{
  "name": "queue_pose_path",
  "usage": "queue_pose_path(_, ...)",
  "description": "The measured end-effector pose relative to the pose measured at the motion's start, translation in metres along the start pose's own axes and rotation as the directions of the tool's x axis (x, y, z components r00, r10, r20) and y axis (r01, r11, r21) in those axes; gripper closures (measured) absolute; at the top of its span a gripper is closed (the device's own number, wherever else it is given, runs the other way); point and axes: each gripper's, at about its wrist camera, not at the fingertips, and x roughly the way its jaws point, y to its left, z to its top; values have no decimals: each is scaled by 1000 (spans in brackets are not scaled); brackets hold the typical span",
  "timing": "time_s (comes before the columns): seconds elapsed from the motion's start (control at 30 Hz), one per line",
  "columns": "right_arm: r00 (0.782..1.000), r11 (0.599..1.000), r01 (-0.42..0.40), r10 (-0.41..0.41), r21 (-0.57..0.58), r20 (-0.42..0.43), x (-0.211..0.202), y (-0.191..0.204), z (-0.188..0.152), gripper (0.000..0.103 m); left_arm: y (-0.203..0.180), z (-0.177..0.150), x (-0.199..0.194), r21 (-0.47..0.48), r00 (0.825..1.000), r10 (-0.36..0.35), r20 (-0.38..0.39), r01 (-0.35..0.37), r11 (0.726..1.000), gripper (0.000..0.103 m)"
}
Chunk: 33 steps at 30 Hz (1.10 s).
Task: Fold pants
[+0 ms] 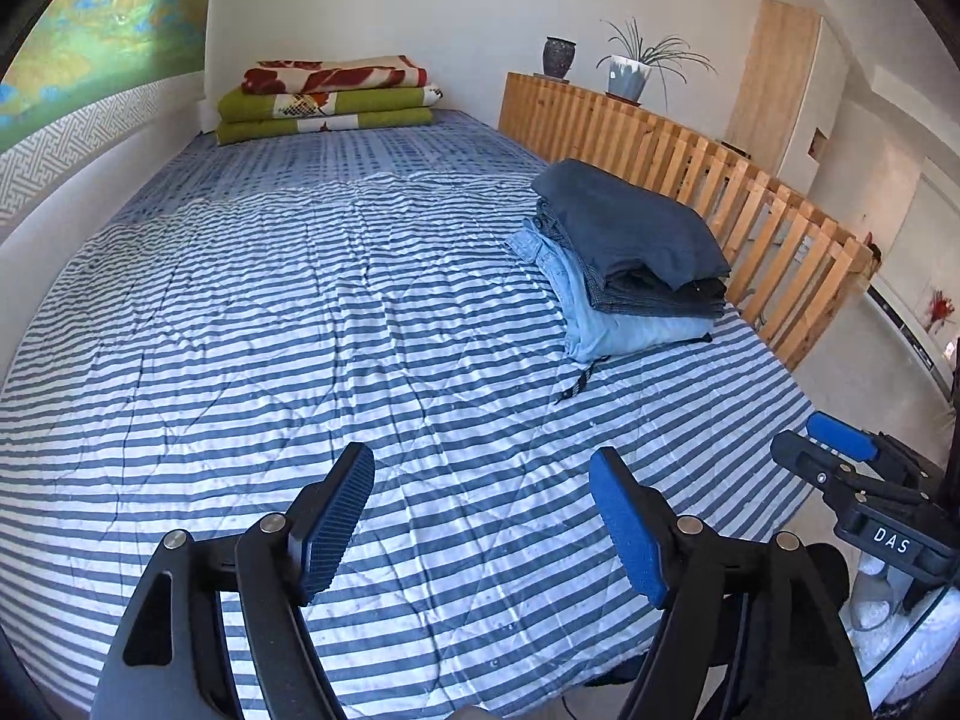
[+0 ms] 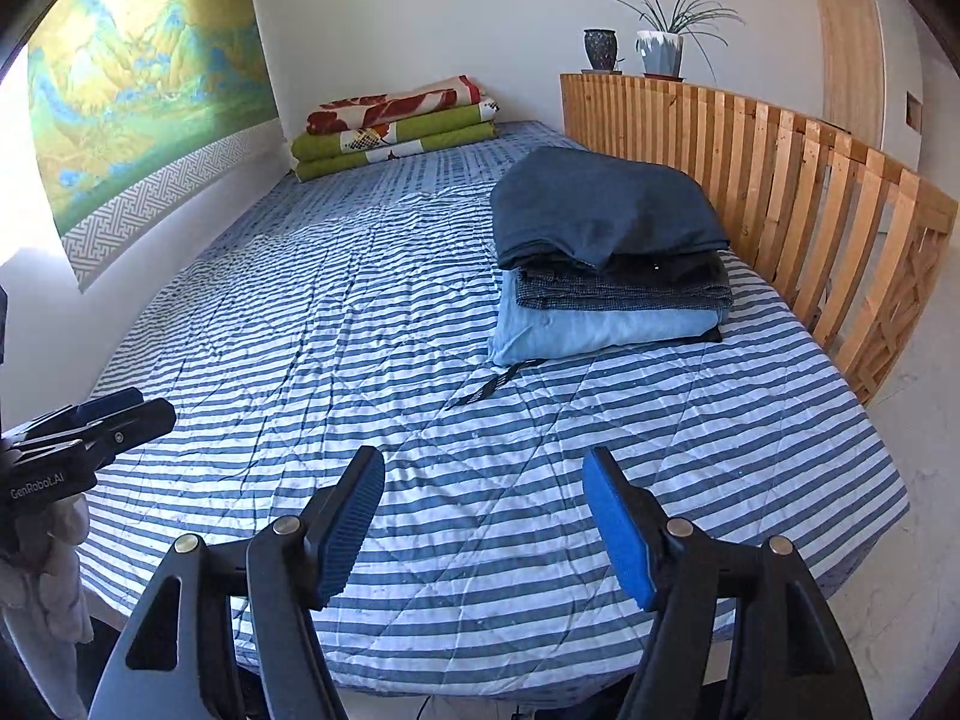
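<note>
bed: striped quilt (image 1: pixel 336 324) is bare across the middle and front, nothing spread out to fold right now.
pants: they sit in a folded stack (image 2: pixel 606 264) toward the right side of the bed, just beside the wooden slat rail (image 2: pixel 798 180). Dark navy pair on top, a darker one under it, light blue at the bottom, with a black strap (image 2: pixel 498 384) trailing out onto the quilt.
left gripper (image 1: pixel 480 531): fingers released and spread wide, nothing between them, hanging over the near edge of the bed.
right gripper (image 2: pixel 483 531): same deal, fingers apart and empty.
step in hand: looks to me like the stack is done and both hands are free for whatever comes next. If that strap gets tidied, I'd tuck it under from the front without nudging the pile, since the top pair sits a bit lumpy.
left view only: floor past the rail, plus the right gripper from the side.
right view only: the full landscape wall hanging (image 2: pixel 150 78) and the stack's front edges, layer by layer.
both views: folded blankets (image 1: pixel 327 99) at the far end, two pots on the rail.
</note>
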Motion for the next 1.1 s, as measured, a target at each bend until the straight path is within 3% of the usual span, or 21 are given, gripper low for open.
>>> queue_pose_path(0.27, 998, 998, 42, -39, -51, 53, -17, 38, 4, 38, -10, 16, -22, 73, 997, -7, 74, 2, 997, 15)
queue_pose_path(0.4, 996, 996, 82, -81, -23, 43, -5, 39, 9, 38, -13, 21, 2, 62, 997, -22, 76, 17, 998, 14)
queue_pose_path(0.53, 984, 984, 172, -170, -42, 48, 10, 36, 11, 38, 0, 15, 35, -2, 998, -24, 66, 24, 1000, 14)
queue_pose_path(0.67, 972, 972, 233, -231, -37, 41, 26, 29, 15, 38, 11, 3, 71, 3, 999, 19, -31, -19, 1000, 14)
queue_pose_path(1.1, 978, 978, 208, -208, -4, 9, 49, 22, 19, 38, 10, 25, 53, 35, 999, 34, 17, -34, 999, 14)
